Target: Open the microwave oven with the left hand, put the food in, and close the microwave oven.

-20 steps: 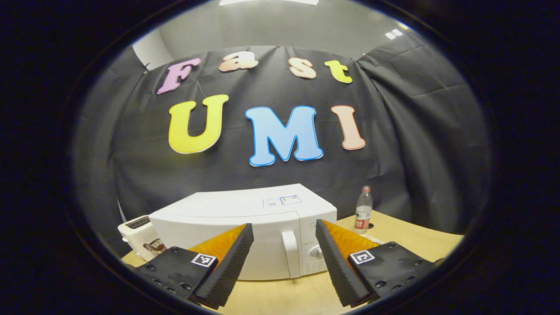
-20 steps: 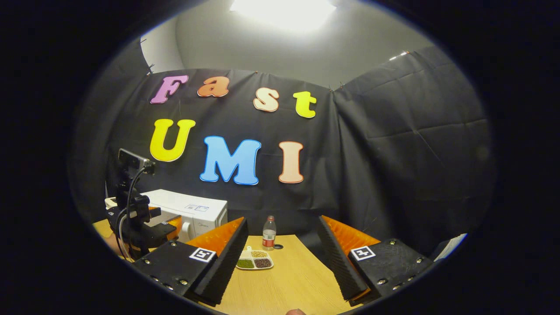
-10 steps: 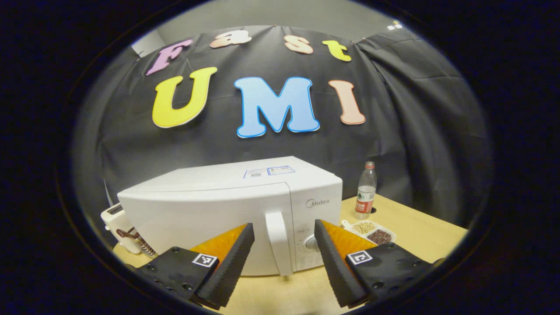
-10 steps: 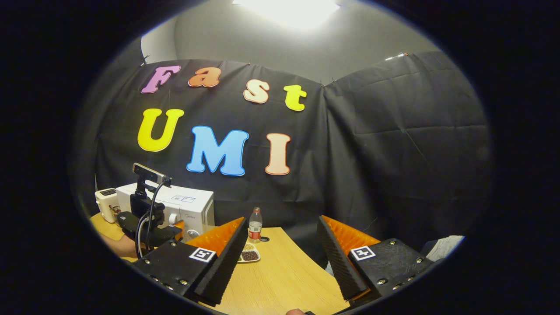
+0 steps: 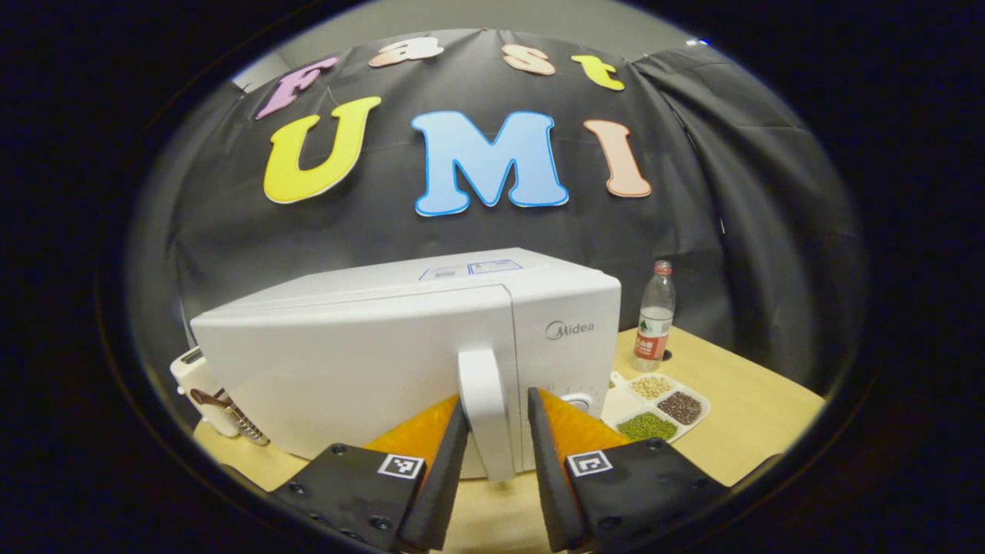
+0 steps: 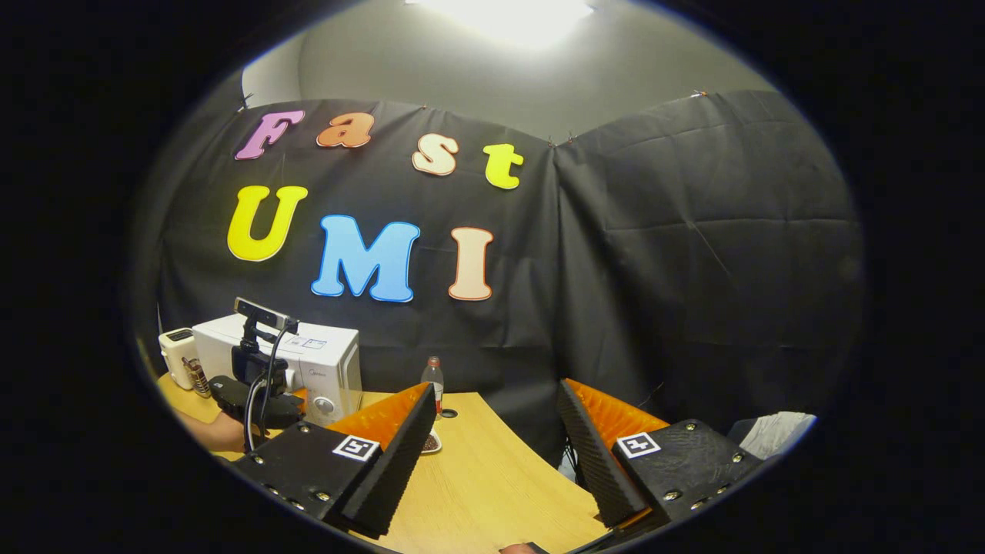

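**A:** What is nearest, on the left side?

**B:** In the left gripper view, the left gripper (image 5: 496, 462) is straddling the microwave's door handle (image 5: 486, 408), one finger on each side. The fingers are sitting very close to it, but I cannot tell whether both are pressing yet. The door is looking fully closed.

**A:** How will that handle behave?

**B:** I am judging it a rigid, smooth plastic bar, so likely slippery; gripping its middle and pulling straight out should work. The microwave (image 5: 385, 354) is looking light enough to slide on the wooden table (image 5: 754, 408) if jerked.

**A:** And the food?

**B:** The food tray (image 5: 658, 404), a white divided dish of beans, is lying just right of the microwave, shallow and easy to spill. A plastic bottle (image 5: 654, 315) is standing behind it, and a toaster (image 5: 212, 388) is sitting at the microwave's far left.

**A:** The other hand?

**B:** In the right gripper view, the right gripper (image 6: 492, 454) is hanging spread wide, holding nothing, over bare table.
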Available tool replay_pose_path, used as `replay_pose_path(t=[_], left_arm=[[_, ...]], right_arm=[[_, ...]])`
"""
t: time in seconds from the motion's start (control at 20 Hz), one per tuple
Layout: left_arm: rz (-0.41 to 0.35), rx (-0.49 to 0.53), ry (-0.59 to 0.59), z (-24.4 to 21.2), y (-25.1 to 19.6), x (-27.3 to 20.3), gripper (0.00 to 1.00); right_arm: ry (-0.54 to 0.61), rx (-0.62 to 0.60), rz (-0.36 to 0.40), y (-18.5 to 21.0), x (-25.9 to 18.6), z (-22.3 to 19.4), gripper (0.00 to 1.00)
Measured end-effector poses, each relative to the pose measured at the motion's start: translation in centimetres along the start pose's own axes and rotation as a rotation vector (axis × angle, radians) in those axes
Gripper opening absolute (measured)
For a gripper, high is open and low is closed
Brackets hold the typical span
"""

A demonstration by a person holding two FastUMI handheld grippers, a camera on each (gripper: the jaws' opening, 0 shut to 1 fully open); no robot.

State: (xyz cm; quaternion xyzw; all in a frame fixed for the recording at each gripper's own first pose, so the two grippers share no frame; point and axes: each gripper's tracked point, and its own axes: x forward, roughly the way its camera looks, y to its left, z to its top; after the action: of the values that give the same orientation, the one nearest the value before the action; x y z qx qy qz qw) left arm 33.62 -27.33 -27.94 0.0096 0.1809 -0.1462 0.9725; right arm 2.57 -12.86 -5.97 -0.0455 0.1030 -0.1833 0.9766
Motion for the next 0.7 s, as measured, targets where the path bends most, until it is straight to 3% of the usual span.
replay_pose_path(t=[0.05, 0.1, 0.2, 0.4, 0.45, 0.7], left_arm=[[0.000, -0.009, 0.005, -0.6, 0.2, 1.2, 0.48], [-0.005, -0.017, -0.003, -0.3, 0.2, 0.5, 0.35], [-0.017, -0.041, -0.008, -0.3, 0.1, 0.1, 0.35], [-0.018, -0.032, -0.005, -0.2, 0.1, -0.2, 0.17], [-0.025, -0.028, 0.000, -0.2, 0.1, -0.3, 0.20], [-0.030, -0.066, 0.012, -0.2, 0.2, -0.4, 0.17]], right_arm=[[-0.001, 0.002, -0.002, -0.2, 0.0, 0.1, 0.96], [-0.001, 0.004, -0.002, -0.3, -0.1, 0.0, 0.96], [0.002, 0.004, 0.001, -0.4, -0.3, 0.0, 0.96], [-0.019, -0.012, 0.009, -0.6, -1.0, 0.3, 0.96], [-0.016, -0.011, 0.013, -0.5, -1.0, 0.2, 0.96], [-0.001, 0.026, 0.054, -0.2, -0.8, -0.6, 0.96]])
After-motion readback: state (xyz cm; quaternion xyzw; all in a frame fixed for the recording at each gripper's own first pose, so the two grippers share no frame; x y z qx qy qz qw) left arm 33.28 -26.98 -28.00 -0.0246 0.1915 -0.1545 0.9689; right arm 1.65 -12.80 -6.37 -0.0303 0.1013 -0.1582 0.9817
